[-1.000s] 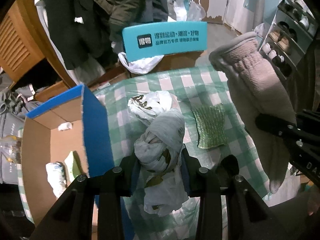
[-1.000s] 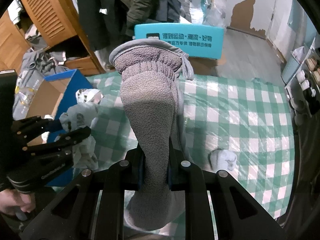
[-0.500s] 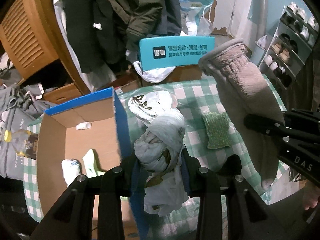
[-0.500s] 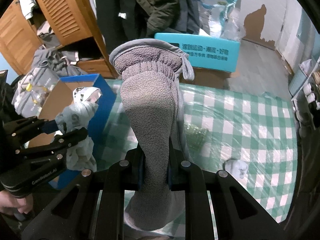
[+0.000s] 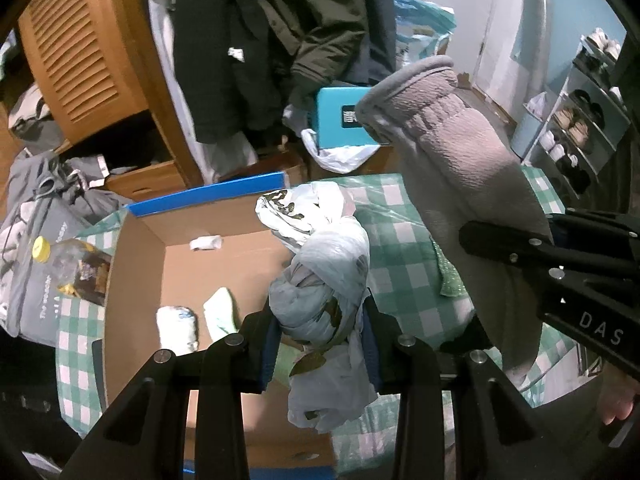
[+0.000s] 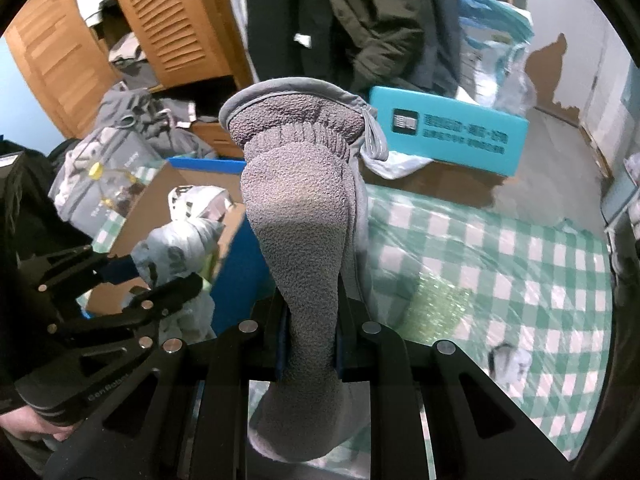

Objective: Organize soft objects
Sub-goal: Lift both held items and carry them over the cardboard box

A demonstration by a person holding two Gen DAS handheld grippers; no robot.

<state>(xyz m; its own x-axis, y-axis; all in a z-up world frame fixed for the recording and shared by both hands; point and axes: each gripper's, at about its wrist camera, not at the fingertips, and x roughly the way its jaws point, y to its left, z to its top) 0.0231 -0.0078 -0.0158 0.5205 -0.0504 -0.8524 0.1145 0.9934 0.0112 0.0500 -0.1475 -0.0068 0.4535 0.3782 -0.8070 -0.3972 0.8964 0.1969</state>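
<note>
You've swung the knotted pale plastic bag over the open cardboard box (two items inside); both jaws clamped, grey fleece glove pending.

far left: louvred wooden wardrobe | far centre: hanging dark coats | right: shoe rack | far right: peeling wall

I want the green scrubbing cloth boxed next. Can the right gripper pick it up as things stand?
Probably not yet: the right gripper is shut on the grey fleece glove, so its jaws are occupied. The green cloth lies uncovered on the checked table.
</note>
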